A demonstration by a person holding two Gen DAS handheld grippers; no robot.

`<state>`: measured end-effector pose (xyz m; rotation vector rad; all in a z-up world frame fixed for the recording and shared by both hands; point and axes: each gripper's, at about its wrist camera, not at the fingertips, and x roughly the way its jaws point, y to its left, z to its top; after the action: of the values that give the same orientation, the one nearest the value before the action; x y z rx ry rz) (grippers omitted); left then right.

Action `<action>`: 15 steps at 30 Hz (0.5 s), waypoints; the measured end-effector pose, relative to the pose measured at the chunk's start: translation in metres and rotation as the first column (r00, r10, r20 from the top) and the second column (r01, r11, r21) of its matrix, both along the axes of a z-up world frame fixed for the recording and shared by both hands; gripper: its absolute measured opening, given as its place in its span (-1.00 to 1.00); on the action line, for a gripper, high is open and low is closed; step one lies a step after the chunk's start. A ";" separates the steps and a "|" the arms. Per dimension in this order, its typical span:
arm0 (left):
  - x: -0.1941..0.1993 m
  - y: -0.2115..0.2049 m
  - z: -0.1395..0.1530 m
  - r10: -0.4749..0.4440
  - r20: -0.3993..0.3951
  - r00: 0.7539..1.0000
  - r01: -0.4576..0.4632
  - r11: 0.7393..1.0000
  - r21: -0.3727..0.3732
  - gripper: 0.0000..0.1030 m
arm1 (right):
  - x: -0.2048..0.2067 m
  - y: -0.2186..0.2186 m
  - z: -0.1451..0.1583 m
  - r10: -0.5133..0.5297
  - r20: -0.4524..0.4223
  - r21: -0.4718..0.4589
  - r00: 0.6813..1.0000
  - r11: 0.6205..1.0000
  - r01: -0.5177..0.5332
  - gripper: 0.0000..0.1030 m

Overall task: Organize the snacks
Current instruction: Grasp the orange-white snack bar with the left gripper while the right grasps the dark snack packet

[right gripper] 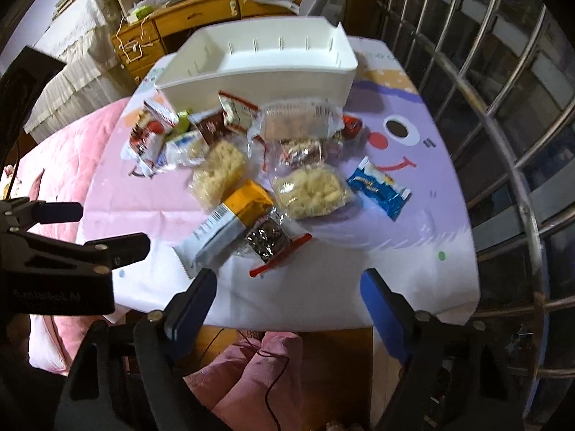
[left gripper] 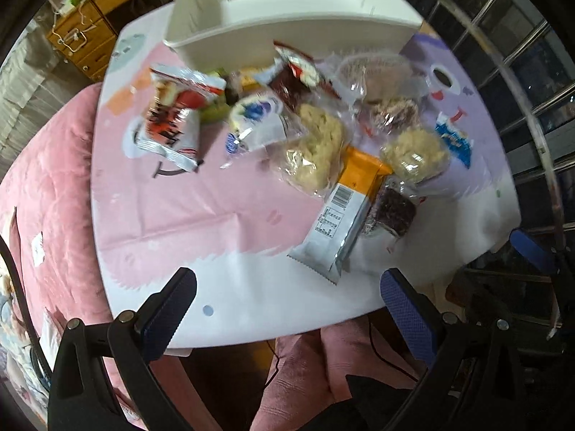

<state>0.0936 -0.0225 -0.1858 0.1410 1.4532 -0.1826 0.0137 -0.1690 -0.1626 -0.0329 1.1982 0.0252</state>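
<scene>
both grippers hover at the table's near edge, jaws spread wide, nothing held: left gripper (left gripper: 287,309), right gripper (right gripper: 287,301). snacks lie piled mid-table (left gripper: 179,215) in front of the white bin (right gripper: 258,68). orange-and-silver pack (right gripper: 230,226) shows a barcode; print unreadable. blue packet (right gripper: 377,186) lies to the right, white lettering too blurred to read.

— What is seen of the bin (right gripper: 258,72)?
— Smooth white matt plastic. The snack wrappers (right gripper: 222,170) are made of glossy clear film and shiny foil.
— And the table (left gripper: 201,215)?
— It is covered by a smooth printed sheet, creased. The drawers (right gripper: 201,10) are of varnished wood, the window bars (right gripper: 503,115) of polished metal. The pink bedding (left gripper: 54,179) is seen as soft quilted cloth.
</scene>
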 end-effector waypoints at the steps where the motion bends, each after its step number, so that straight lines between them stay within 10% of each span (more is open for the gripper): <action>1: 0.002 -0.003 -0.007 -0.007 -0.012 1.000 0.007 1.000 0.003 0.98 | 0.002 0.000 -0.006 0.010 -0.008 0.004 1.000 1.000 -0.010 0.59; 15: 0.041 -0.039 -0.080 -0.091 -0.114 0.989 0.097 0.994 0.051 0.89 | 0.038 0.003 -0.074 0.250 -0.036 -0.021 0.967 0.968 -0.251 0.36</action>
<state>0.1347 -0.0614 -0.2662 0.2487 1.5652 -0.2297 0.0514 -0.1662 -0.2364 -0.2072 1.2215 0.2339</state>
